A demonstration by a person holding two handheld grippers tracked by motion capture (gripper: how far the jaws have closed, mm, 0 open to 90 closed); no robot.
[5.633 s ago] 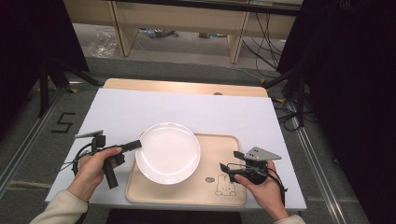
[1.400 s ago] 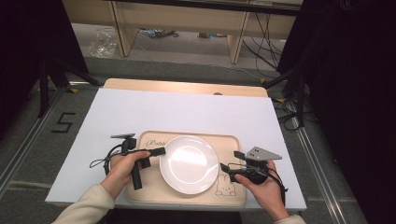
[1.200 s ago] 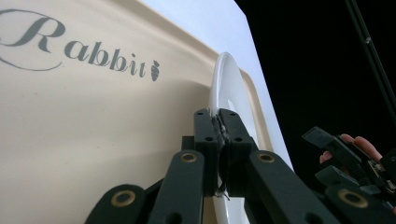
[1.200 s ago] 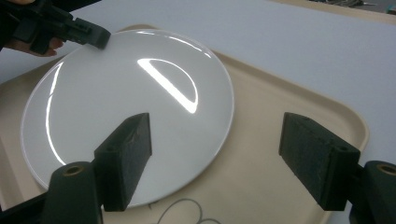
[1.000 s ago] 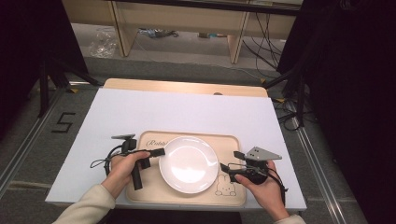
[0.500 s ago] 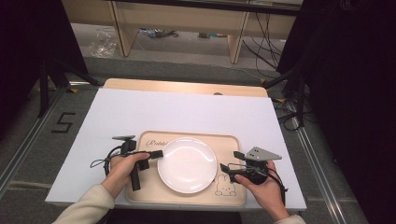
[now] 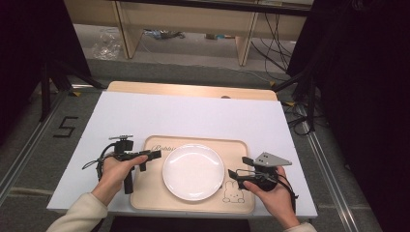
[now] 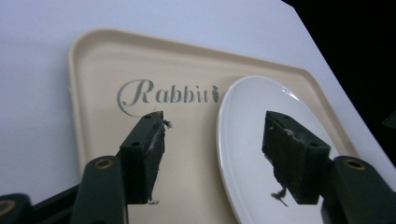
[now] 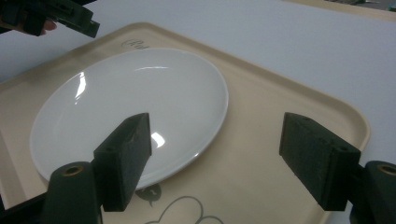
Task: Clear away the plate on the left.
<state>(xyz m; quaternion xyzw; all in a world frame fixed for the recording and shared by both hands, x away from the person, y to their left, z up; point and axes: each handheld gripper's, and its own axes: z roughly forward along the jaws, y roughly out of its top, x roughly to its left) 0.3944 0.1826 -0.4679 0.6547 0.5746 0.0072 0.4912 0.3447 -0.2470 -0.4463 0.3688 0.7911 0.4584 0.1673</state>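
Both the left gripper (image 7: 151, 155) and right gripper (image 7: 235, 172) gape empty beside a white plate (image 7: 193, 171) lying on the beige tray (image 7: 145, 186), whose "Rabbit" lettering (image 8: 167, 94) the plate partly hides.

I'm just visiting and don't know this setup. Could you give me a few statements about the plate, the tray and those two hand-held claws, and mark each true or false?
1. The white plate lies on the beige tray. True.
2. The left gripper is clamped on the plate. False: its jaws stand open, holding nothing.
3. The tray carries a rabbit drawing. True.
4. The right gripper is shut. False: it is open.
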